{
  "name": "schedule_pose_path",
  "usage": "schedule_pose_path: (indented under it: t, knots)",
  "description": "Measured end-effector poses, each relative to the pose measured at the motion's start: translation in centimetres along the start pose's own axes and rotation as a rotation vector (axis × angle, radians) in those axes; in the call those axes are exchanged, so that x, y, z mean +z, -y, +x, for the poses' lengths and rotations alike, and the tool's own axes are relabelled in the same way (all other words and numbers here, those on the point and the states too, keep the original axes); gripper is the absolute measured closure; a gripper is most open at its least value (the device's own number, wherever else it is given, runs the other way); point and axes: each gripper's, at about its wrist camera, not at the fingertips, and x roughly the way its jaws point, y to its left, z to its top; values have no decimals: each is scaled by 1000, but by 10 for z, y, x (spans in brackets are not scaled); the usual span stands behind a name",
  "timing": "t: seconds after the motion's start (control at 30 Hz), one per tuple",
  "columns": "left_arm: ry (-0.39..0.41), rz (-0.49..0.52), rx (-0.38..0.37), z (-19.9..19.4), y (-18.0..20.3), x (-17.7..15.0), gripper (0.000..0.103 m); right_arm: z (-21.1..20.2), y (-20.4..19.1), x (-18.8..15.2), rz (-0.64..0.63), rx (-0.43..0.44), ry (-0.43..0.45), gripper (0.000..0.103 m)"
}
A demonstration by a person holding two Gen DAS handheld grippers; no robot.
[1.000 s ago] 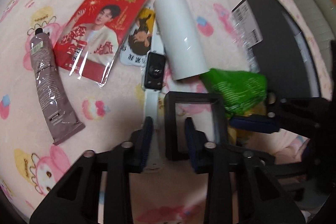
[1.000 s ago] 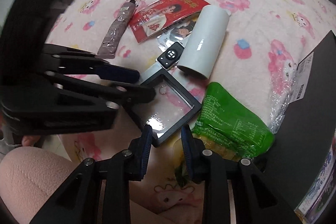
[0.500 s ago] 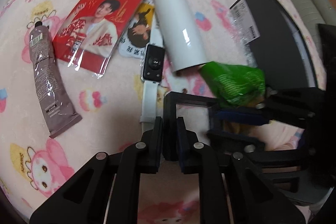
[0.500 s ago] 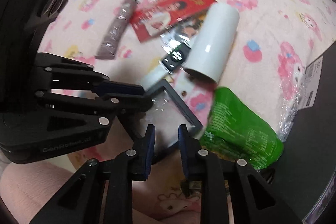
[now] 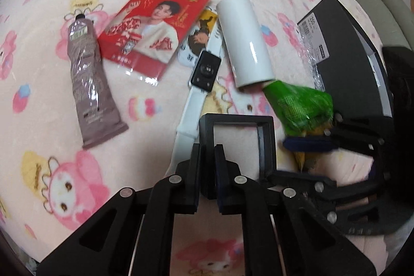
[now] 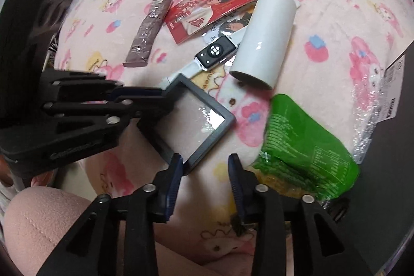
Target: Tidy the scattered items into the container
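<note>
My left gripper (image 5: pixel 207 154) is shut on the rim of a black square frame (image 5: pixel 266 144) with a clear film, lying on the pink blanket; it also shows in the right wrist view (image 6: pixel 196 126). My right gripper (image 6: pixel 205 162) is open and empty just in front of the frame's near corner, beside a green snack bag (image 6: pixel 308 144), which also shows in the left wrist view (image 5: pixel 300 105). A white smartwatch (image 5: pixel 205 70), a white roll (image 5: pixel 244 40), a red photo card (image 5: pixel 157 25) and a brown tube (image 5: pixel 88 79) lie beyond.
A dark box (image 5: pixel 346 53) with a plastic-wrapped label stands at the right edge; it also shows in the right wrist view (image 6: pixel 388 172). A small character card (image 5: pixel 200 35) lies under the watch strap. A knee in pink fabric (image 6: pixel 51 224) is below the bed edge.
My left gripper closed on the black frame's rim. My right gripper closed near the frame's corner, then opened wide again and drew back slightly.
</note>
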Motion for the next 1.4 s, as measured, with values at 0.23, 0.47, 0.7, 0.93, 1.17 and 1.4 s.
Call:
schedule_pose_path:
  t: [0.23,0.47,0.7,0.93,1.17,1.4]
  knots:
    - [3,28,7,9,11,-8,94,9,-5,13,-35,0,-25,69]
    - [97,70,-50,-31,44,-4,93,-46,-8,12,3,-33,148,69]
    - [190,141,-107,-74,98,4,94,-139,1,-56,-47,-88,348,68]
    - [202,270,-155,-79,188,25,93,-213,48,-113,48,-191,457,68]
    - [71,426,-238,-29,308,35,93,-257,137,-179,200,-282,485,68]
    - [-88,539,-192,29,372,18,92,-241,206,-234,380,-253,445,67]
